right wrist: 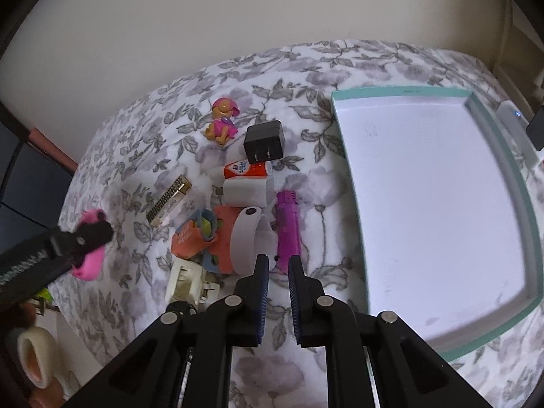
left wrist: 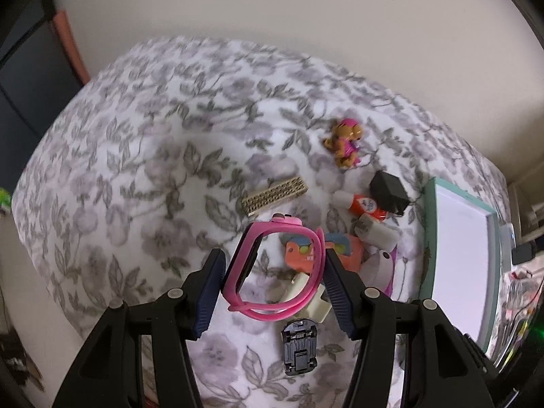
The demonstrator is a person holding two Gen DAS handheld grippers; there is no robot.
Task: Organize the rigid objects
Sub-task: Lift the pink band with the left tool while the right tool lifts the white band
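My left gripper [left wrist: 273,265] is shut on a pink watch band [left wrist: 272,268], its looped strap squeezed between the blue pads and held above the floral bedspread [left wrist: 136,170]. From the right wrist view the left gripper [right wrist: 91,238] shows at the left with the pink band [right wrist: 89,261]. My right gripper [right wrist: 278,267] is empty with its jaws nearly closed, just above the near end of a purple cylinder [right wrist: 288,227]. A teal-rimmed white tray [right wrist: 343,156] lies to the right, also seen in the left wrist view [left wrist: 429,238].
A pile on the bed: pup figurine [right wrist: 222,120], black plug adapter [right wrist: 264,142], orange-white bottle [right wrist: 246,169], white charger [right wrist: 245,190], gold harmonica [right wrist: 169,200], orange toy [right wrist: 200,238], white band [right wrist: 244,234], cream plug [right wrist: 187,282], and a dark toy car [left wrist: 299,346]. A tape roll [right wrist: 32,357] sits off the bed.
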